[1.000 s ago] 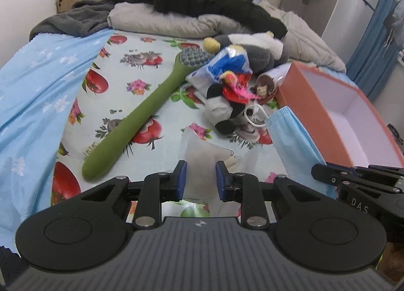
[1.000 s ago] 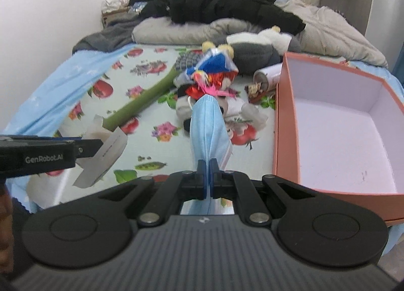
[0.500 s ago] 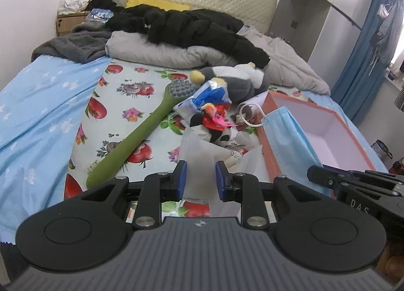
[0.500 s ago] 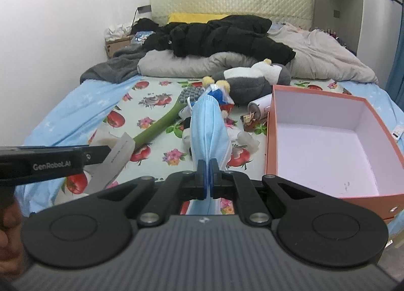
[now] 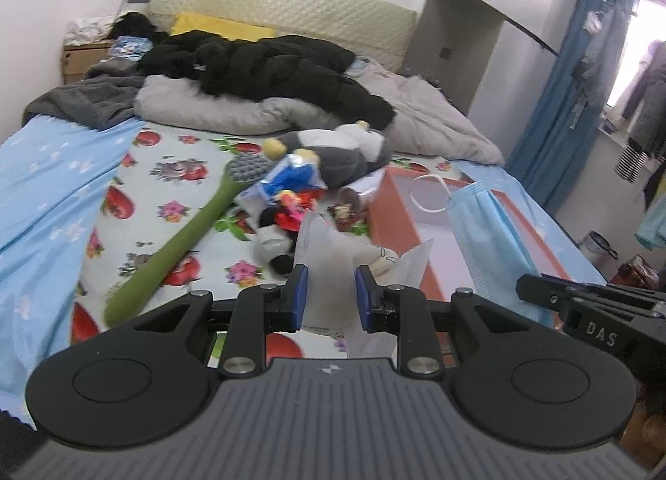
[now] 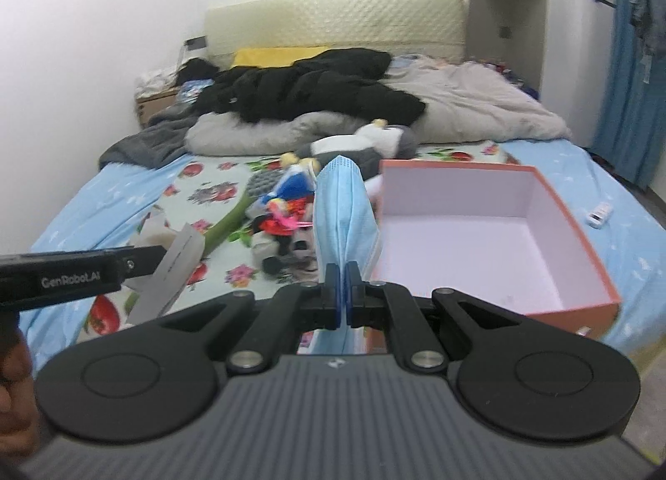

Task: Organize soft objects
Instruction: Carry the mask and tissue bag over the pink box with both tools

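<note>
My right gripper (image 6: 343, 287) is shut on a blue face mask (image 6: 343, 205) and holds it up in the air, left of the orange box (image 6: 491, 226). The mask also shows in the left wrist view (image 5: 487, 238), hanging over the box (image 5: 387, 205). My left gripper (image 5: 329, 292) is shut on a clear plastic wrapper (image 5: 333, 255), which also shows in the right wrist view (image 6: 170, 259). A pile of soft toys (image 5: 291, 197) lies on the fruit-print sheet (image 5: 166, 172), with a grey and white plush (image 5: 341, 151) behind it.
A long green brush (image 5: 183, 238) lies left of the toys. Black clothes (image 5: 266, 63) and grey bedding (image 5: 233, 109) fill the bed's far end. A blue curtain (image 5: 557, 97) hangs at the right. A small white object (image 6: 599, 213) lies right of the box.
Both grippers have risen and pulled back from the bed with their loads. The mask now hangs higher, over the box's left side.
</note>
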`<action>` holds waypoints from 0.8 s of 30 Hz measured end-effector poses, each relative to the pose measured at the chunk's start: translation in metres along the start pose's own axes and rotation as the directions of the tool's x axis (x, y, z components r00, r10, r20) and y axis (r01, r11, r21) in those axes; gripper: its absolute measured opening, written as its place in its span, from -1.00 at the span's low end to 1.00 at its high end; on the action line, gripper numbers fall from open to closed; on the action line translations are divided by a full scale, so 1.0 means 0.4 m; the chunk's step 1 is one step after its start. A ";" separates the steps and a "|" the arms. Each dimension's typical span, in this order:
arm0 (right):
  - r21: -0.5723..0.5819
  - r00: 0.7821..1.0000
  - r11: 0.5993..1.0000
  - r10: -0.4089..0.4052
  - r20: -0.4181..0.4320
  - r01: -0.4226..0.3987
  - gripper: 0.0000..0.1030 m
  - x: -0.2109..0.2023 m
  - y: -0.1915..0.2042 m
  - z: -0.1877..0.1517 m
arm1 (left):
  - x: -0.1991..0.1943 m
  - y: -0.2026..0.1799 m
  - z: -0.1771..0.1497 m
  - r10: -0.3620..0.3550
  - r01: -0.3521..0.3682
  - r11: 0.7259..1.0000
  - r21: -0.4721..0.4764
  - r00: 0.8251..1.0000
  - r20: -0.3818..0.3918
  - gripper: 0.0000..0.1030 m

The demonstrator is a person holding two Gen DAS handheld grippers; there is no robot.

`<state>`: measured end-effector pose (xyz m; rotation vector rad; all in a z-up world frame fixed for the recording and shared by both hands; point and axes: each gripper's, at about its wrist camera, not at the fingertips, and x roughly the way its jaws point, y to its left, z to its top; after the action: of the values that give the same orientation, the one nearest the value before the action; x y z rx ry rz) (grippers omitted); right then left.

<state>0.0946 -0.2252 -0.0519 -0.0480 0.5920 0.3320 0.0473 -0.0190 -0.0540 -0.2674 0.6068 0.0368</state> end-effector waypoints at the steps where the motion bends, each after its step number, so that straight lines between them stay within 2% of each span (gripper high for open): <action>1: 0.012 1.000 1.000 -0.010 0.001 0.010 -0.89 -0.008 -0.012 -0.001 | 0.003 -0.013 -0.001 -0.016 0.016 1.000 0.005 1.000 -0.002 -0.44; 7: 0.069 0.995 0.993 -0.098 -0.016 0.098 -0.89 -0.029 -0.100 -0.013 | 0.059 -0.087 0.005 -0.105 0.106 0.994 0.041 0.994 -0.032 -0.44; 14: 0.136 0.986 0.977 -0.162 -0.034 0.165 -0.88 0.021 -0.199 -0.001 | 0.181 -0.178 0.037 -0.179 0.186 0.979 0.087 0.980 -0.086 -0.44; 19: 0.165 0.983 0.970 -0.167 -0.069 0.177 -0.88 0.102 -0.256 0.028 | 0.301 -0.234 0.083 -0.218 0.232 0.967 0.105 0.968 -0.124 -0.44; 24: 0.166 0.983 0.972 -0.150 -0.103 0.165 -0.88 0.191 -0.292 0.068 | 0.421 -0.269 0.139 -0.228 0.247 0.963 0.109 0.960 -0.164 -0.44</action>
<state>0.2061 -0.3094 -0.0776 0.0585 0.7000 0.1233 0.2288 -0.1158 -0.0804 -0.2177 0.7198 -0.2566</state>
